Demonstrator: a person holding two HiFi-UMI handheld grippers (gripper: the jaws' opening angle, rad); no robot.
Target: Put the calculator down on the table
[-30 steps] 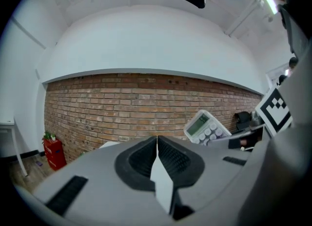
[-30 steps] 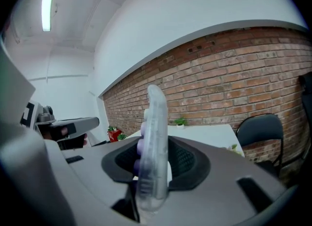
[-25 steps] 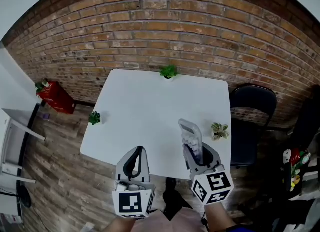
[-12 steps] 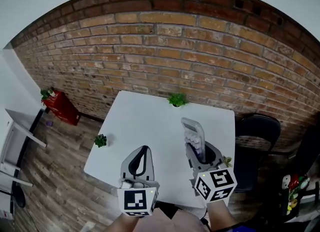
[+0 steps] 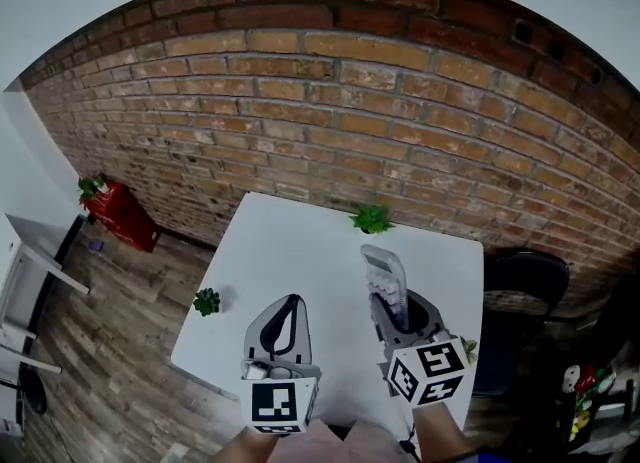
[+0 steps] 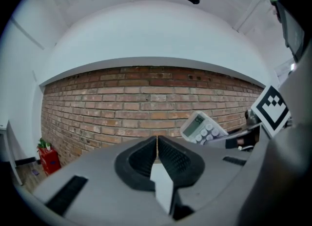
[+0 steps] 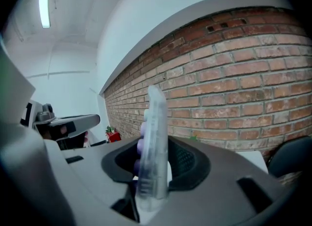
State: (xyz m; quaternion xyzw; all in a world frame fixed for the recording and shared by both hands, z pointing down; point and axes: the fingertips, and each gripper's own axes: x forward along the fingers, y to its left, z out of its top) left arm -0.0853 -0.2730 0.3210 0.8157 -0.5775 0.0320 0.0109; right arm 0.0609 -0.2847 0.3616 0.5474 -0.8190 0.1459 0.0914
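Farther over the table (image 5: 290, 241) now: left tongs (image 5: 290, 303), right tongs (image 5: 392, 309) with calculator (image 5: 383, 271).

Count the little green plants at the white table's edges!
3: one plant at the far edge, one at the left edge, one at the right edge, partly behind the right gripper.

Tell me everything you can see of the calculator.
The calculator is a slim slab of pale grey plastic with a small display near its far end and rows of round, pale lilac keys below it. Its near end is clamped between the jaws of the right gripper. It stands on edge, with the display end pointing away from the person toward the brick wall. It is held over the white table and does not appear to rest on it. Only the gripper's pads touch it.
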